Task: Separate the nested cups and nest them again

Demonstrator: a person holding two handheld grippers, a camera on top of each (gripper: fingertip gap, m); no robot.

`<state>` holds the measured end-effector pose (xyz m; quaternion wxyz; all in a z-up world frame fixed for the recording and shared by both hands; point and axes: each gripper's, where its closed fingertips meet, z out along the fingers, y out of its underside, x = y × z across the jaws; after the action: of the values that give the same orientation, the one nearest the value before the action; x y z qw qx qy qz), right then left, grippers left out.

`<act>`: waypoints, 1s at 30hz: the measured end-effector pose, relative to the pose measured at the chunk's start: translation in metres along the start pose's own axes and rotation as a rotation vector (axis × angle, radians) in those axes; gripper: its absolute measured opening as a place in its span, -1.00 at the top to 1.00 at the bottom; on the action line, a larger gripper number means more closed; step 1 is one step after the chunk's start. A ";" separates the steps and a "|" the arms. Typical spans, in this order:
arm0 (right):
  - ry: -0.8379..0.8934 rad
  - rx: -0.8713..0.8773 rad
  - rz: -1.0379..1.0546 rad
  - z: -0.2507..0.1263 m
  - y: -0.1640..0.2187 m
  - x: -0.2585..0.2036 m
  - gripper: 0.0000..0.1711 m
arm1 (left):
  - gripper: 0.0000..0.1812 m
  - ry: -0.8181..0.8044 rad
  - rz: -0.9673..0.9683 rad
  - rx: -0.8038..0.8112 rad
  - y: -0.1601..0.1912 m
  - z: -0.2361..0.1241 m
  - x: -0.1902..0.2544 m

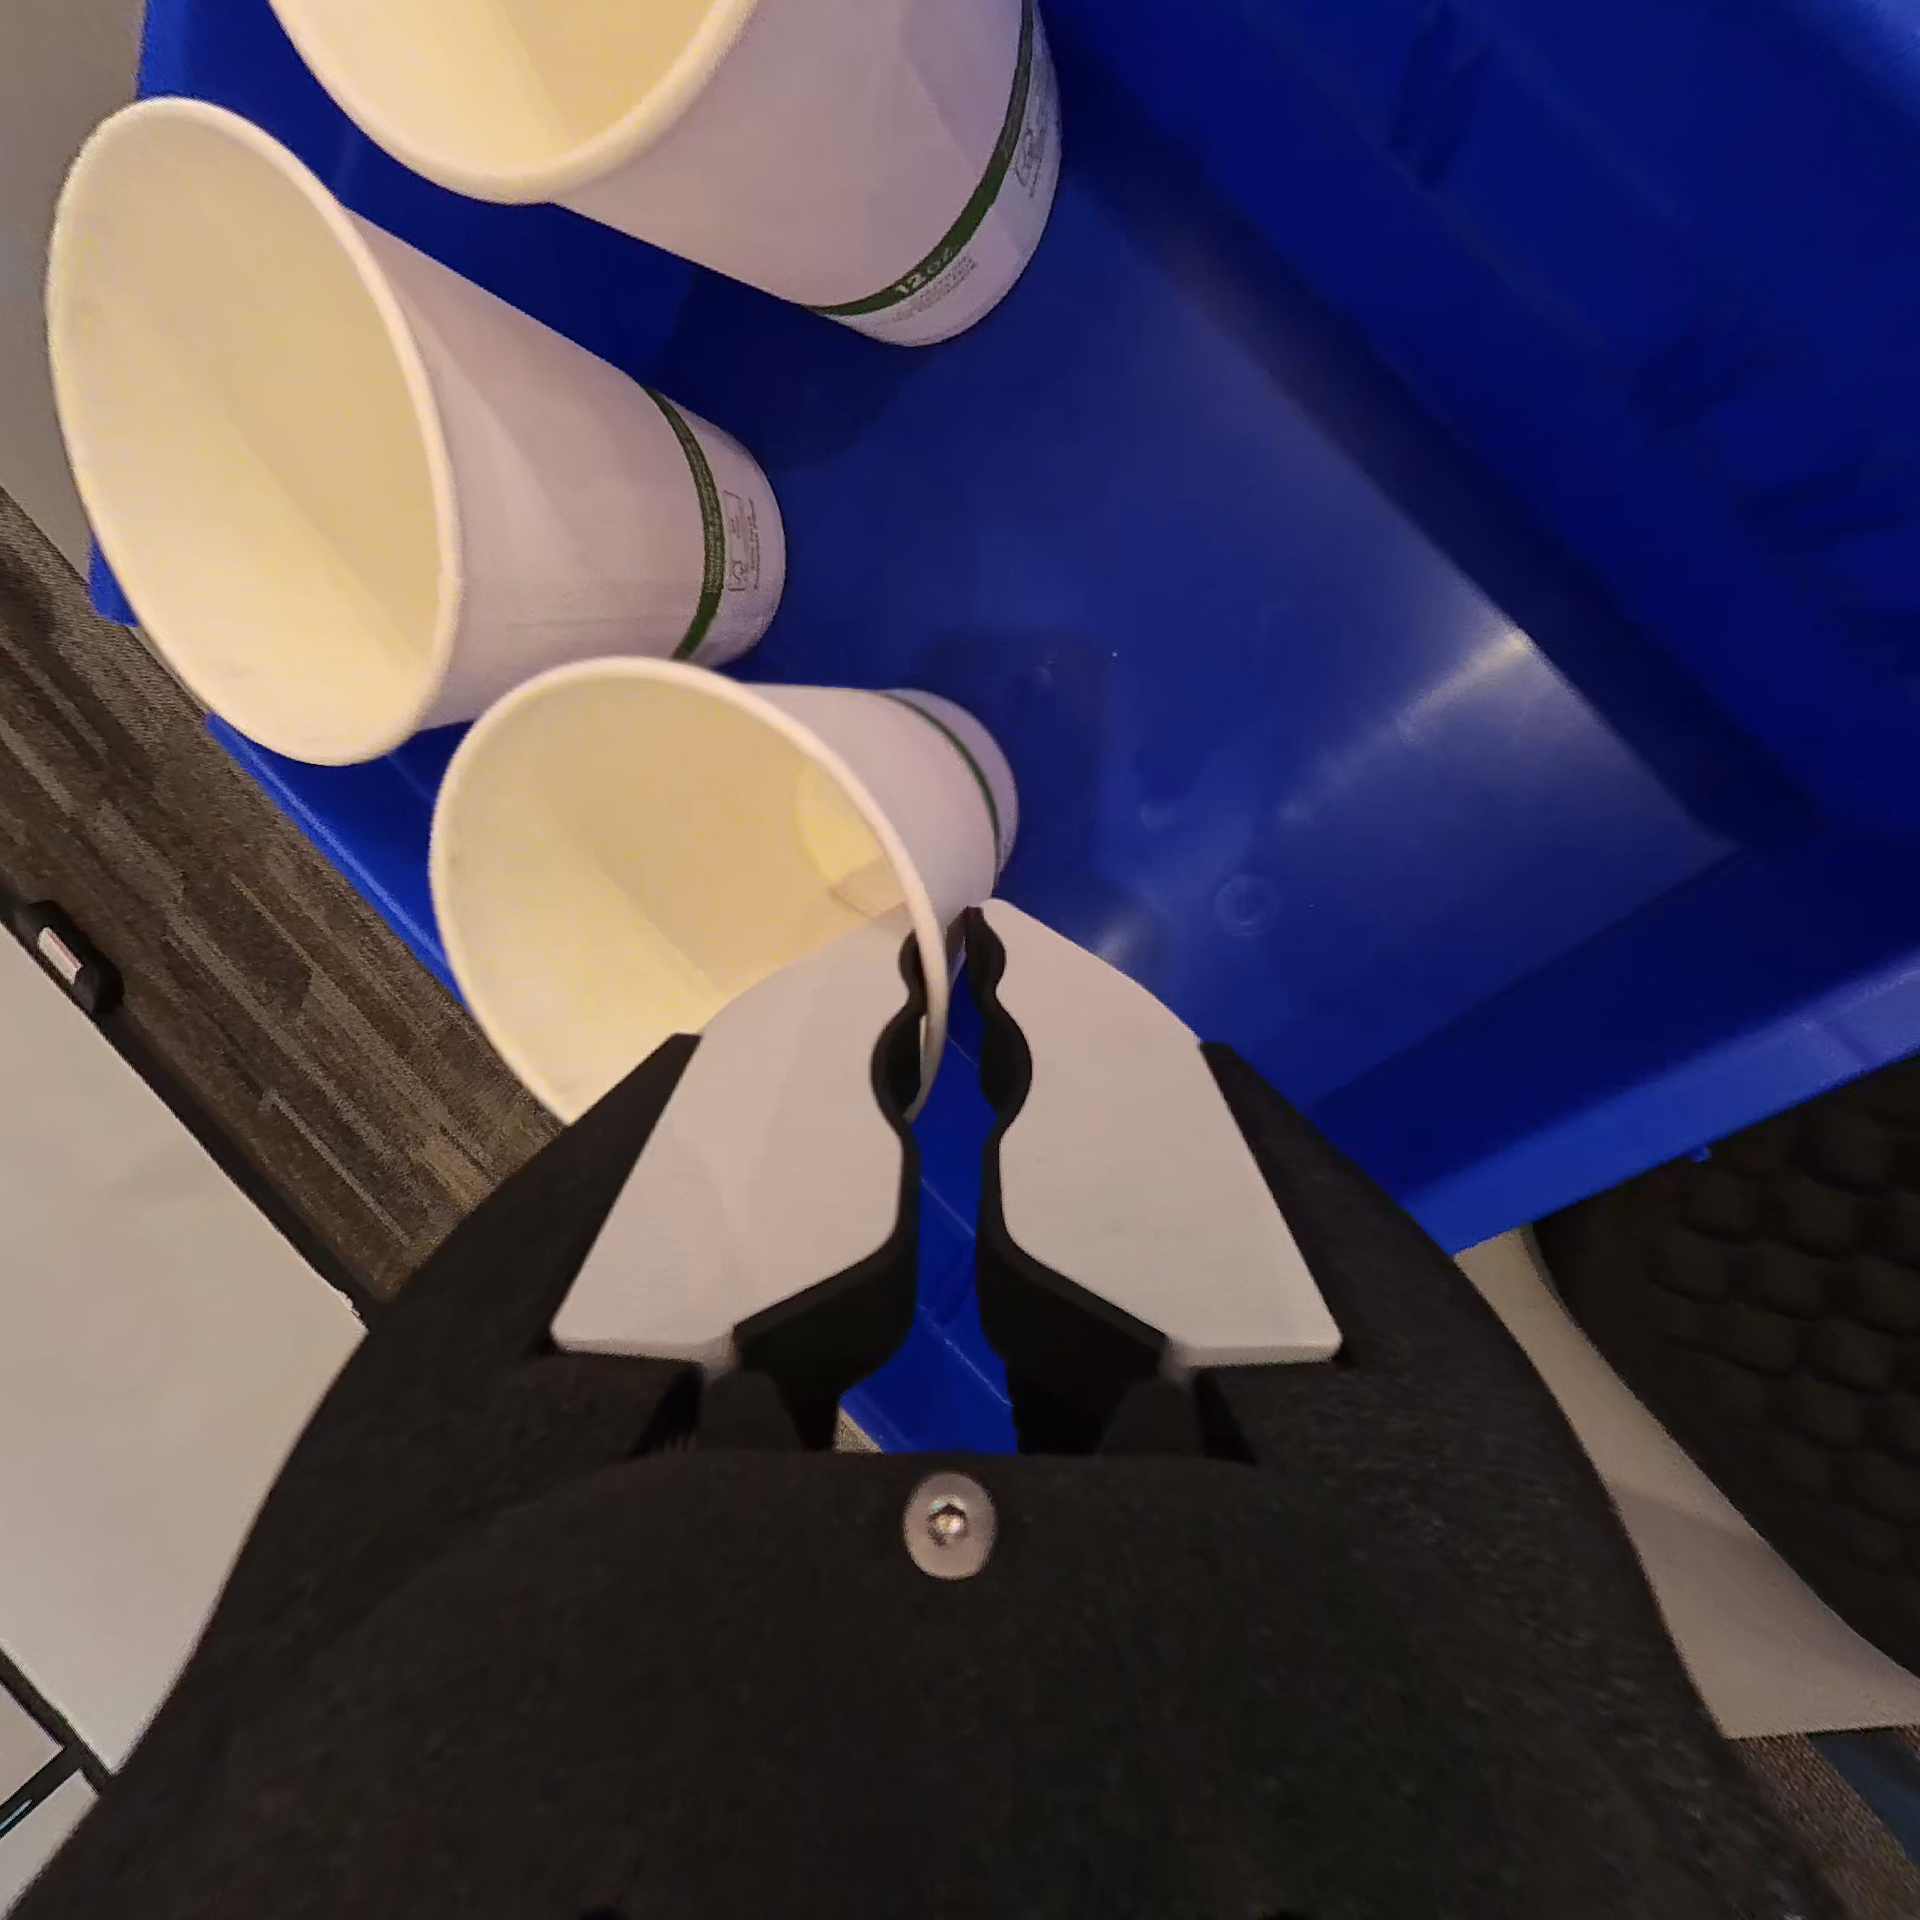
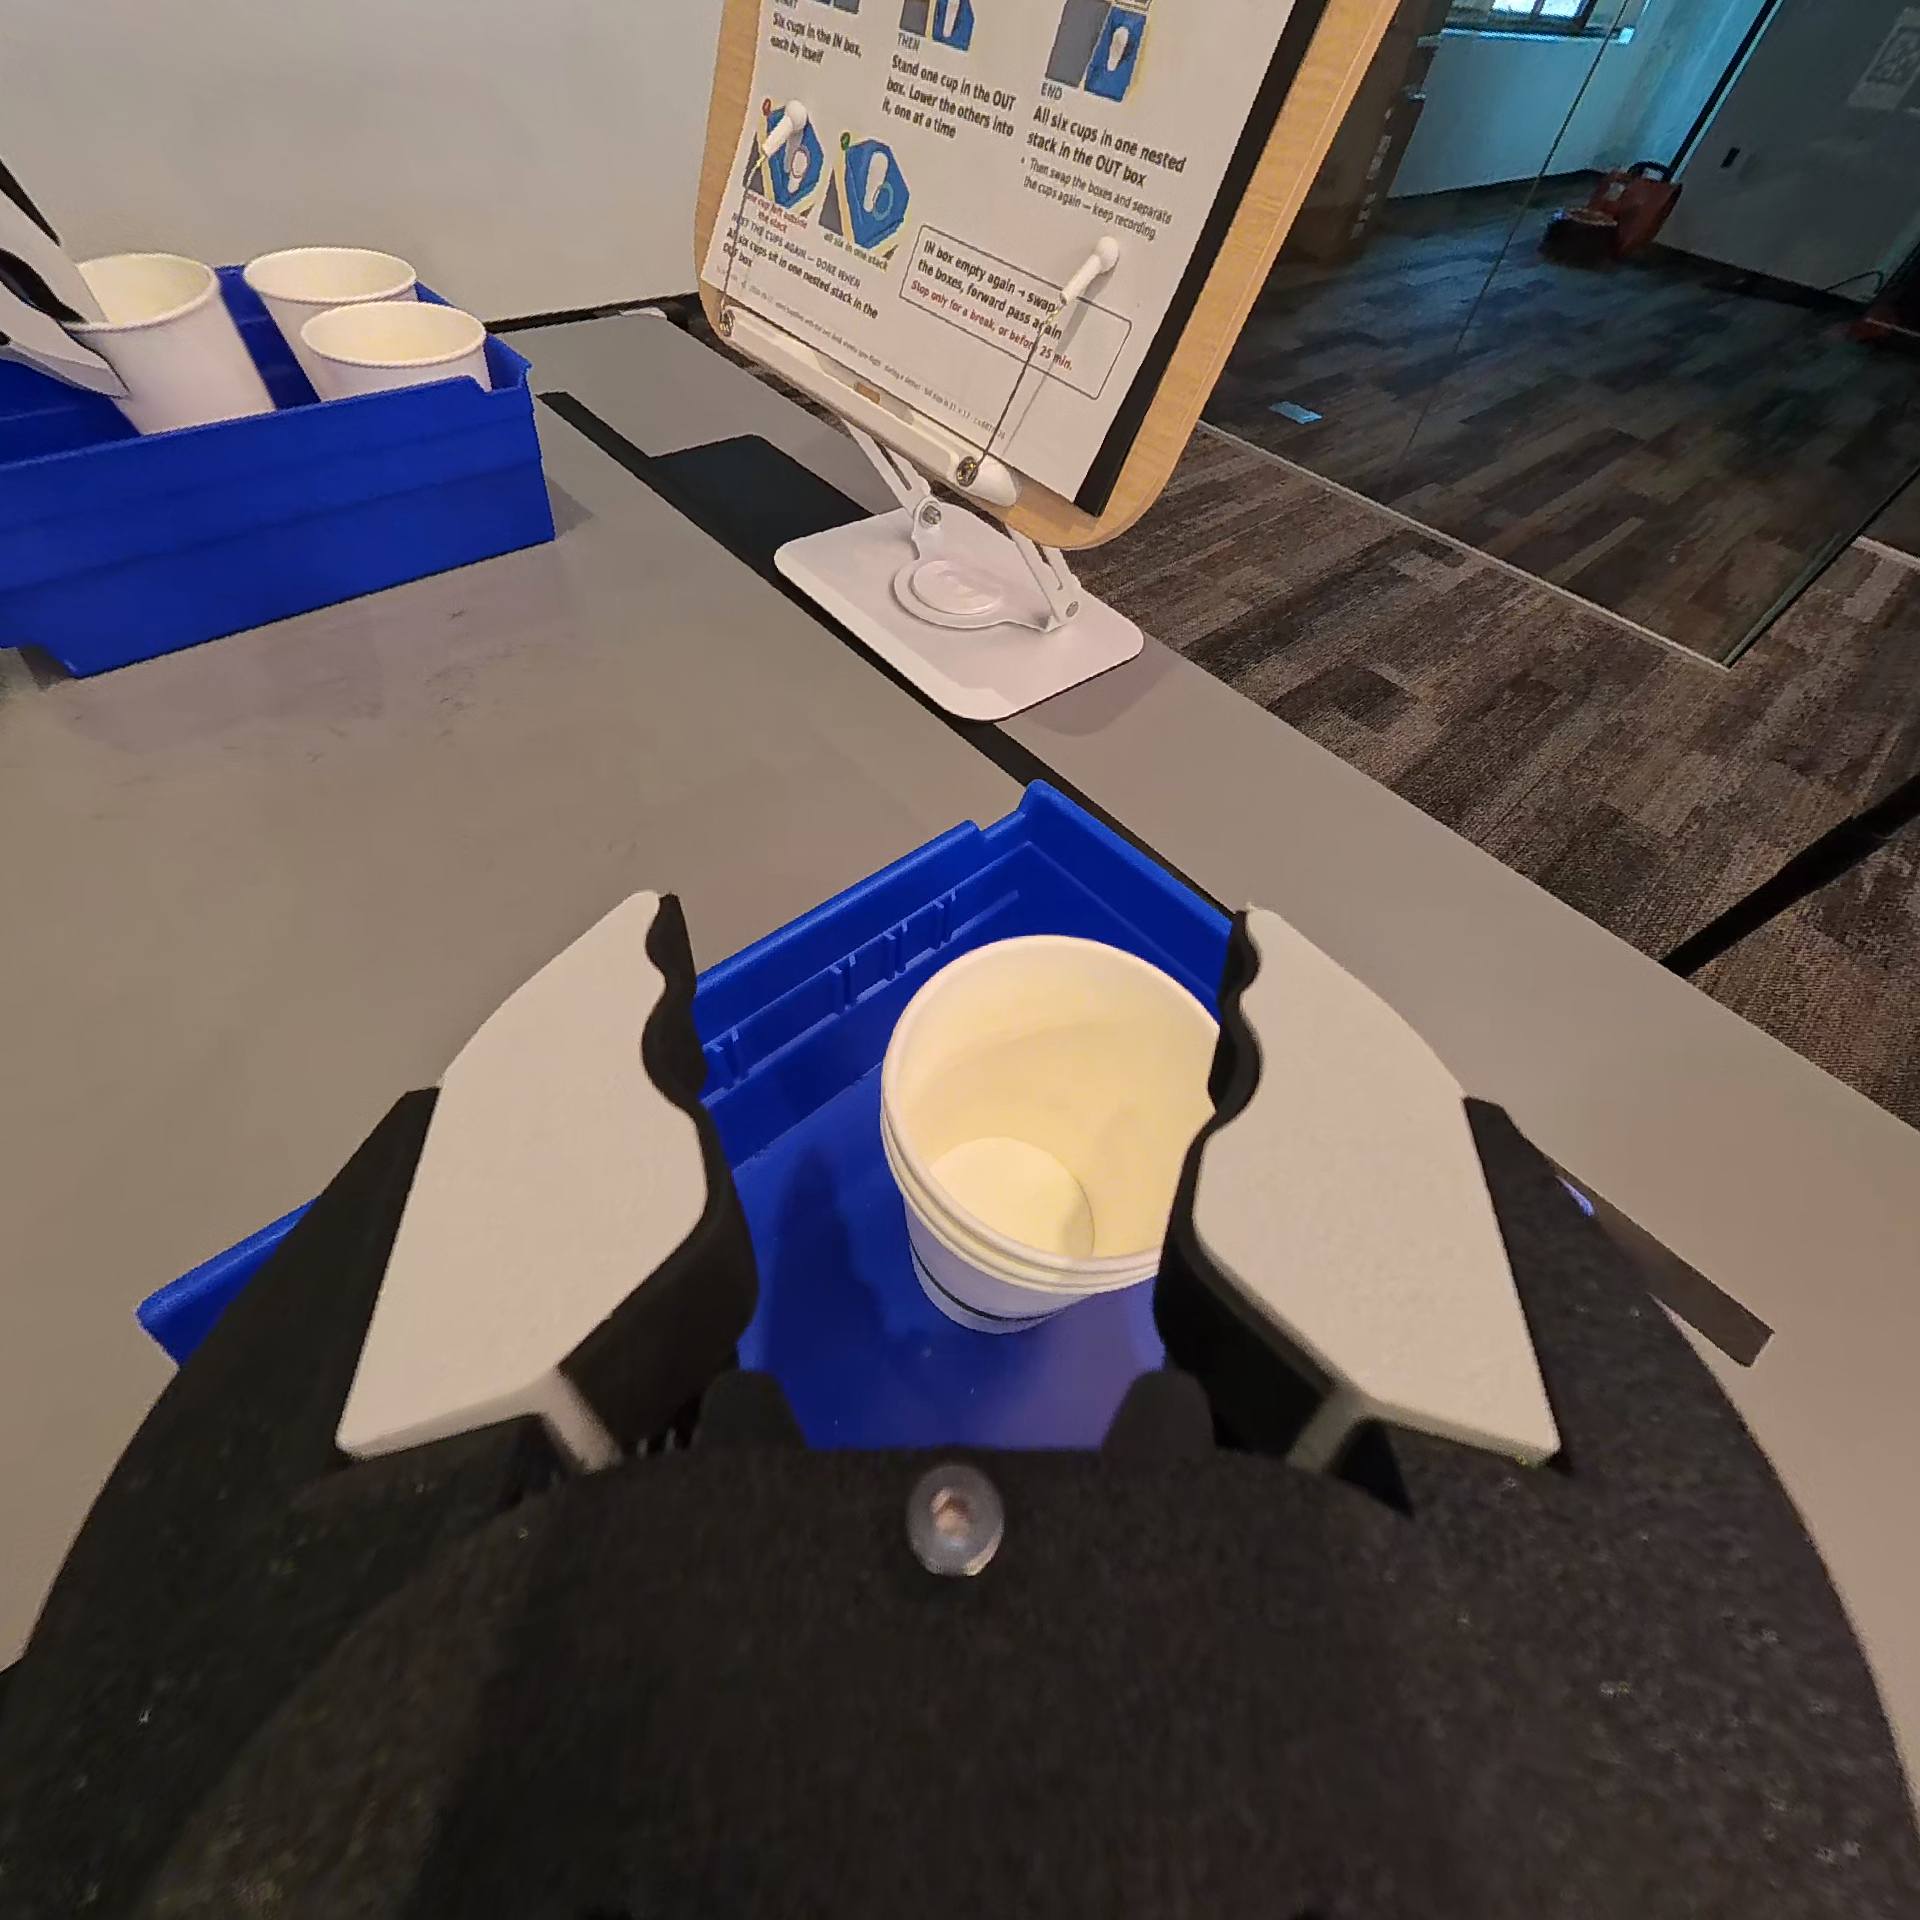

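In the left wrist view, three white paper cups stand in a blue bin (image 1: 1351,727). My left gripper (image 1: 940,935) is shut on the rim of the nearest cup (image 1: 644,883), with one finger inside it and one outside. The other two cups (image 1: 270,436) (image 1: 727,104) stand beyond it. In the right wrist view, my right gripper (image 2: 953,920) is open and empty above a second blue bin (image 2: 831,1299). That bin holds a nested stack of cups (image 2: 1039,1122). The stack sits between the fingers, closer to the right one.
The first bin (image 2: 270,509) with its three cups sits far left on the grey table (image 2: 416,831); the left gripper (image 2: 52,322) shows there on the leftmost, tilted cup (image 2: 166,332). An instruction board on a white stand (image 2: 987,260) is at the table's far edge, with carpet beyond.
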<state>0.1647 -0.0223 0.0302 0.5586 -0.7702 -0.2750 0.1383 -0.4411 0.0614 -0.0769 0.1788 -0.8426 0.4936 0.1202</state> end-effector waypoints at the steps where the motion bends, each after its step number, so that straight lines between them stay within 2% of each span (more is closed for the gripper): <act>1: 0.001 -0.003 0.003 0.000 0.001 0.000 -0.11 | 0.95 0.006 0.006 -0.010 0.002 0.000 0.002; 5: -0.009 -0.018 0.008 0.002 0.005 0.000 -0.11 | 0.99 0.022 0.036 -0.031 0.010 -0.007 0.011; 9: -0.018 -0.012 -0.007 0.002 0.000 -0.004 -0.09 | 1.00 0.015 0.066 0.015 0.008 -0.032 0.016; 12: -0.018 0.011 -0.048 -0.002 -0.013 -0.012 -0.08 | 1.00 -0.026 0.113 0.095 -0.005 -0.072 0.019; 16: -0.037 0.114 -0.137 -0.012 -0.052 -0.036 -0.04 | 1.00 -0.062 0.221 0.258 -0.045 -0.146 0.038; 19: -0.152 0.250 -0.204 -0.018 -0.093 -0.080 -0.03 | 1.00 0.000 0.347 0.400 -0.083 -0.197 0.081; 22: -0.354 0.355 -0.246 -0.019 -0.127 -0.142 -0.02 | 0.99 0.023 0.489 0.481 -0.114 -0.229 0.125; 25: -0.573 0.387 -0.268 -0.015 -0.145 -0.204 -0.04 | 0.99 0.093 0.611 0.532 -0.133 -0.247 0.170; 30: -0.749 0.355 -0.356 0.006 -0.144 -0.270 -0.08 | 1.00 0.147 0.772 0.522 -0.150 -0.253 0.220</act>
<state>-0.0959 -0.1408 0.1375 0.5591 -0.5001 -0.5585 0.3540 -0.1971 -0.1512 0.0968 0.2916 -0.5306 0.7958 -0.0105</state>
